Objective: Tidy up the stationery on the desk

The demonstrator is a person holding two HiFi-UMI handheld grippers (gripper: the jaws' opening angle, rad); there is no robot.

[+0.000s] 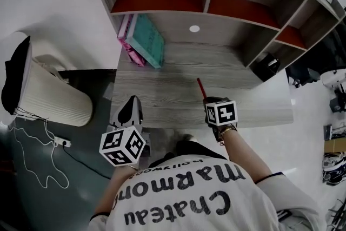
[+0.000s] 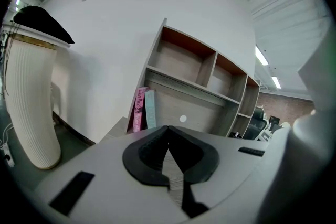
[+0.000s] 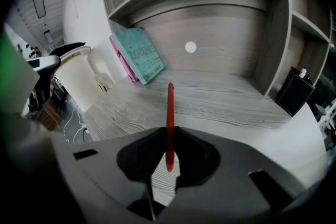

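Observation:
A thin red pen (image 3: pixel 169 123) sticks forward from my right gripper (image 3: pixel 169 140), whose jaws are shut on it. In the head view the red pen (image 1: pixel 201 87) points up-left over the grey wooden desk (image 1: pixel 162 94), ahead of the right gripper (image 1: pixel 214 103). My left gripper (image 1: pixel 130 110) hangs at the desk's front left edge. Its jaws are shut with nothing between them in the left gripper view (image 2: pixel 169 152). A teal book (image 1: pixel 146 39) and a pink book (image 1: pixel 128 43) lean at the desk's back left.
A shelf unit (image 1: pixel 216 5) with open compartments rises behind the desk. A black box (image 1: pixel 266 66) sits at its right end. A white ribbed bin (image 1: pixel 46 94) with a black top stands on the floor to the left, beside a power strip (image 1: pixel 59 142) and cable.

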